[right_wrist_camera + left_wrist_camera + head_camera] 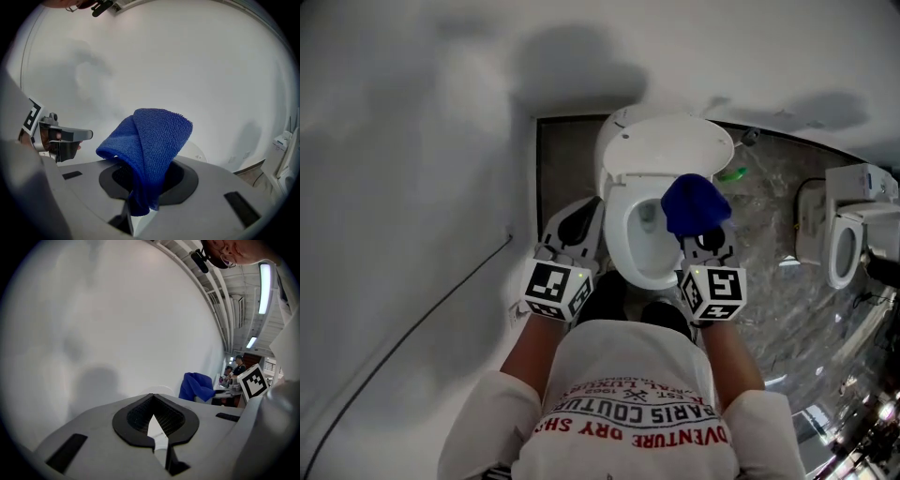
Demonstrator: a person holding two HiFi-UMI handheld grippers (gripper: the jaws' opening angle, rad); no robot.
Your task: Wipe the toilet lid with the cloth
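Standing over a toilet, a person carries the right claw clamped on a folded blue cloth, which pokes out past the claw's tips and hangs above the right side of the bowl. The toilet lid stands raised just beyond the cloth, ahead of the claw, its inner face turned toward the person. Whether cloth and lid touch cannot be told.

The left claw, jaws drawn together on nothing, hovers off to the right claw's left, beside the bowl's other edge.

The wiping looks barely begun, if at all: the cloth is gripped and brought up to the lid, and the whole face of the lid appears left to do.

The cloth's long axis runs along the line of the right claw's jaws, its rounded fold pointing away from the claw toward the lid.
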